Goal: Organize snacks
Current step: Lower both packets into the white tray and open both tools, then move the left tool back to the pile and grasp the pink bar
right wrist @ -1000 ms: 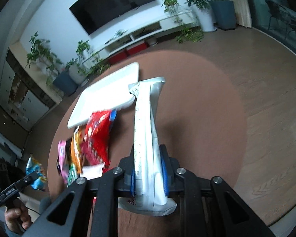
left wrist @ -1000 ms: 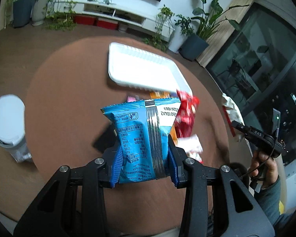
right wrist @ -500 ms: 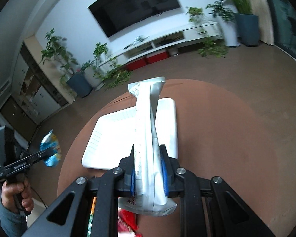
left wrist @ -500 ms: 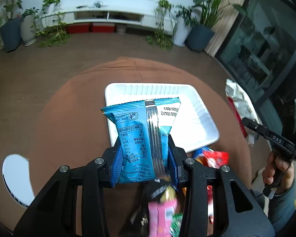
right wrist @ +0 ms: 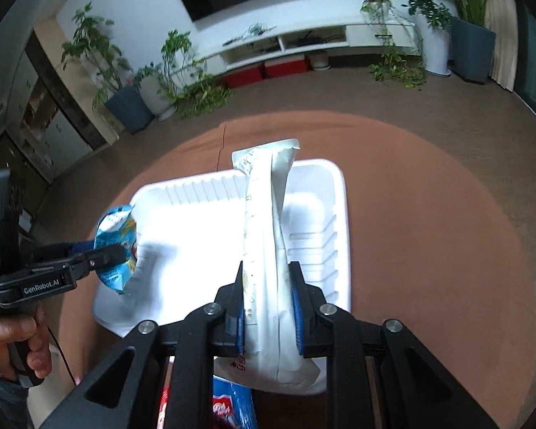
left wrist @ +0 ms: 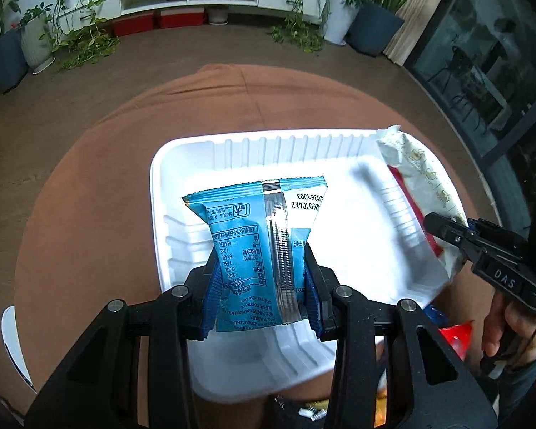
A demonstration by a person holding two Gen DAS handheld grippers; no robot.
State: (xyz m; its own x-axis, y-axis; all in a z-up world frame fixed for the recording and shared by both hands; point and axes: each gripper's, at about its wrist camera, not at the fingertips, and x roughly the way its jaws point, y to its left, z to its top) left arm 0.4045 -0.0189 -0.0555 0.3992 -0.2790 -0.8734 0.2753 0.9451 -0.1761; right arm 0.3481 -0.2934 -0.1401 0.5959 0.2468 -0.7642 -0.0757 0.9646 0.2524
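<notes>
Our left gripper (left wrist: 261,282) and right gripper (right wrist: 269,311) are black, angular frames with silver screws and blue ribbed pads (right wrist: 297,316). White lettering marks their sides; a thin black cable (right wrist: 62,355) trails at lower left.

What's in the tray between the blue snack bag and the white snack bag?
Nothing: only bare white tray floor lies between the blue snack bag and the white snack bag. The right wrist view shows it best.
</notes>
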